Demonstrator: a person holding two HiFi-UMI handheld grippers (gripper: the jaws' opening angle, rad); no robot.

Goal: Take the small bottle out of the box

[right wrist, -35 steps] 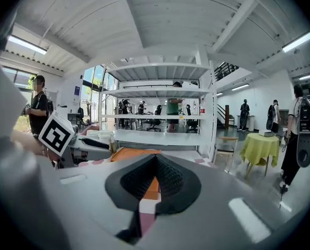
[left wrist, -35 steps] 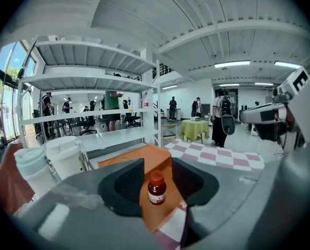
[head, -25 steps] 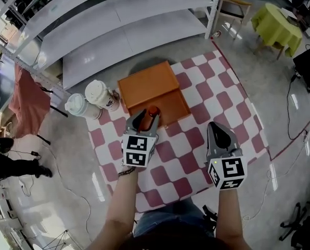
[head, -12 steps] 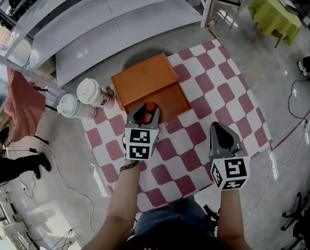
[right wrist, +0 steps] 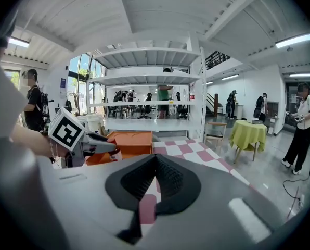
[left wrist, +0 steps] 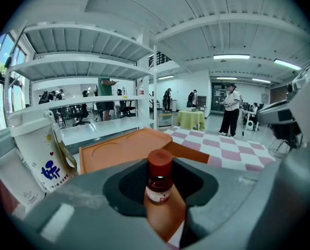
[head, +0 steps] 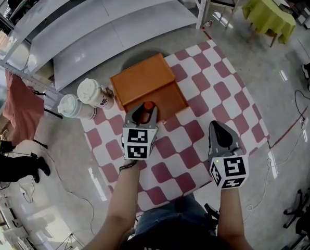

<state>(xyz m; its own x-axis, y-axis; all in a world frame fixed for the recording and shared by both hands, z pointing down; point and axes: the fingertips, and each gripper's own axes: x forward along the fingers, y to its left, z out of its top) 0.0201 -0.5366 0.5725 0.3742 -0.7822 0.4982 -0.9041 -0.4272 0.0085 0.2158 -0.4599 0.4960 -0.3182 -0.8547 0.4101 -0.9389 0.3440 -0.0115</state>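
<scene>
Two: left hand-held gripper apart round small bottle, narrowing; right hand-held gripper together.

Right hand-held gripper jaws together (nothing between), left hand-held gripper at orange box

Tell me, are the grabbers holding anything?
Nothing yet, it seems. The left gripper has just been closing its jaws around the small bottle without pinching it. The right gripper holds nothing.

Small dark bottle with red cap and white label: upright inside the open flat orange box, at the tray's near edge. Lid lies folded back.
</scene>
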